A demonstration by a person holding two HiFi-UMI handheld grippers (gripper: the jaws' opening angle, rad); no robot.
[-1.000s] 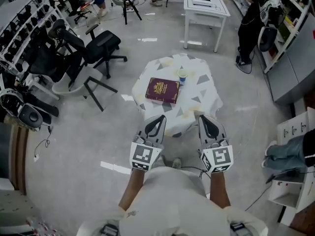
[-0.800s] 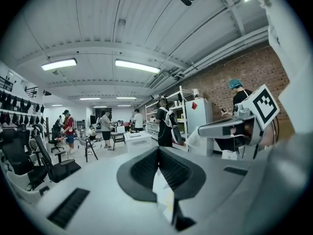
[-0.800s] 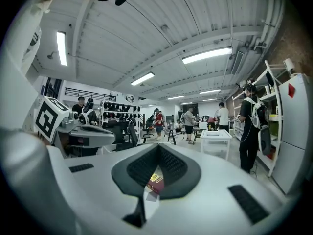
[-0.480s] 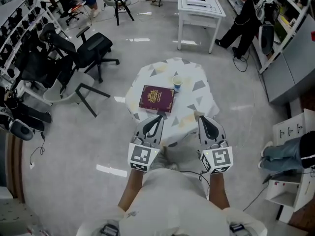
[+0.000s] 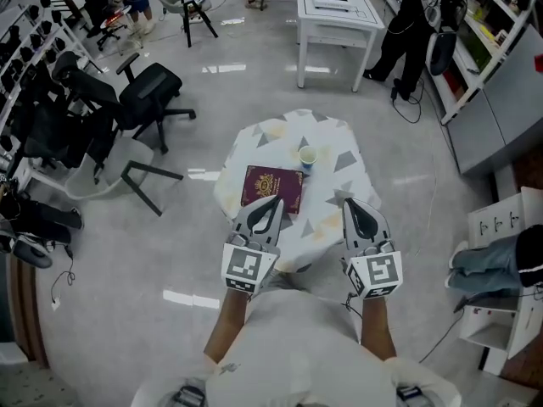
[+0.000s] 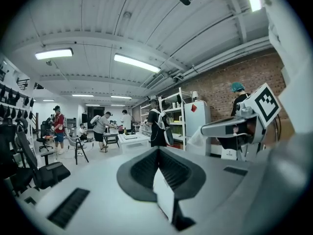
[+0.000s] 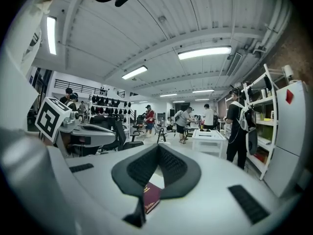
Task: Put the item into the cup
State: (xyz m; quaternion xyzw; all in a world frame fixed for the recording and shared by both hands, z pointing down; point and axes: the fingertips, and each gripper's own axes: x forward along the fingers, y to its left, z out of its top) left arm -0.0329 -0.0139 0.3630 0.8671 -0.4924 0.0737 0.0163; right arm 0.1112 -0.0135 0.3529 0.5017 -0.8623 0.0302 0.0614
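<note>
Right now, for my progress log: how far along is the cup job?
Nothing looks done: the cup stands beside the book on the table. Nothing in hand: left gripper and right gripper are shut, empty. Picking and dropping remain.

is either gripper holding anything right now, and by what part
Nothing is held. The left gripper and the right gripper both have their jaws closed together, empty. The book and the cup sit on the table.
</note>
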